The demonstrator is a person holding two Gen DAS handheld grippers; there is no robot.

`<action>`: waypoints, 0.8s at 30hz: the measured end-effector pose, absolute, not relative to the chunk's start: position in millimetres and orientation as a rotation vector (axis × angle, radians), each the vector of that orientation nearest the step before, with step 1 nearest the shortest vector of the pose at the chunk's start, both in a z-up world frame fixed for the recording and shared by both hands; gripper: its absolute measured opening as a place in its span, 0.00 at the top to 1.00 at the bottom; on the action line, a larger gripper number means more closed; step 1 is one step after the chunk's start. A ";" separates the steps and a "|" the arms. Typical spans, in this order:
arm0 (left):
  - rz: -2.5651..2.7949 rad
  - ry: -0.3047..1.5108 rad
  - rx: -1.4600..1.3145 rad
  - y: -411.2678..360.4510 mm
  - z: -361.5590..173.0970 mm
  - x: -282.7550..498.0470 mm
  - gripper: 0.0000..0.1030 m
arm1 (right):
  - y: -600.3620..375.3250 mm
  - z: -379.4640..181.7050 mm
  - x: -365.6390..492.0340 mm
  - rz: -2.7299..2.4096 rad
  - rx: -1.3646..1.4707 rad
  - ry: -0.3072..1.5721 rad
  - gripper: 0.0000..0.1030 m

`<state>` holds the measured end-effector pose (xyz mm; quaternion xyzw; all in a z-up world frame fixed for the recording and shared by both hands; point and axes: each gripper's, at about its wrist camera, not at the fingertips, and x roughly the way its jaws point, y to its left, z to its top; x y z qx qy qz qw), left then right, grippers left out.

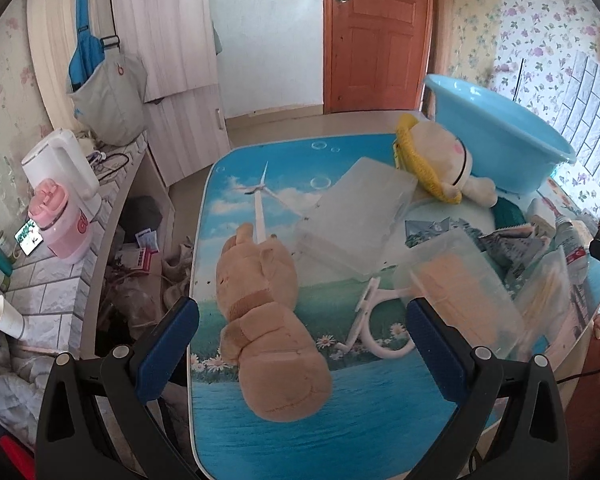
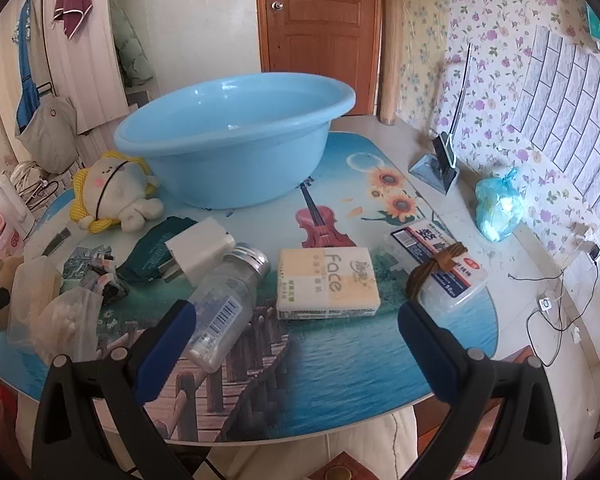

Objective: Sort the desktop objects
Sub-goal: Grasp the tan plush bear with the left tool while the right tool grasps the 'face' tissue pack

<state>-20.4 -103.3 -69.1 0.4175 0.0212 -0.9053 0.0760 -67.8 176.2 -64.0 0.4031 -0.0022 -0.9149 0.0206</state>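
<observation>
Both hand-held grippers spread apart, empty, above the counter [image 2: 340,360].
Left hand-held gripper [image 1: 302,354]: tan teddy bear [image 1: 268,332] lies on the counter between its fingers. Right hand-held gripper [image 2: 294,354]: clear bottle [image 2: 226,304] beside its left finger, tissue pack [image 2: 326,284] just ahead between the fingers, blue basin [image 2: 236,136] well beyond.

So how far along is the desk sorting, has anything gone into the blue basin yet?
Nothing looks done: the blue basin appears empty. Nothing is in hand either; the left tool hovers open over the tan plush bear, and the right tool is open near the clear bottle. The tissue pack, white plush and the rest lie unsorted.
</observation>
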 end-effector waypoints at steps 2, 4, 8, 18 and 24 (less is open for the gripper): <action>-2.710 0.069 1.267 -104.9 -73.9 -22.9 0.00 | 176.0 -65.9 -70.2 -2.834 1.261 -0.006 0.00; -2.708 0.077 1.281 -105.6 -78.0 -24.8 0.00 | 175.5 -67.6 -71.7 -2.834 1.269 -0.001 0.00; -2.702 0.100 1.309 -106.1 -85.9 -29.3 0.00 | 174.9 -71.0 -74.8 -2.832 1.287 0.003 0.00; -2.702 0.099 1.289 -106.5 -90.2 -30.9 0.18 | 181.7 -78.6 -80.2 -2.829 1.313 -0.012 0.03; -2.699 0.117 1.271 -111.6 -85.0 -29.8 0.38 | 185.5 -82.0 -80.9 -2.804 1.314 -0.039 0.18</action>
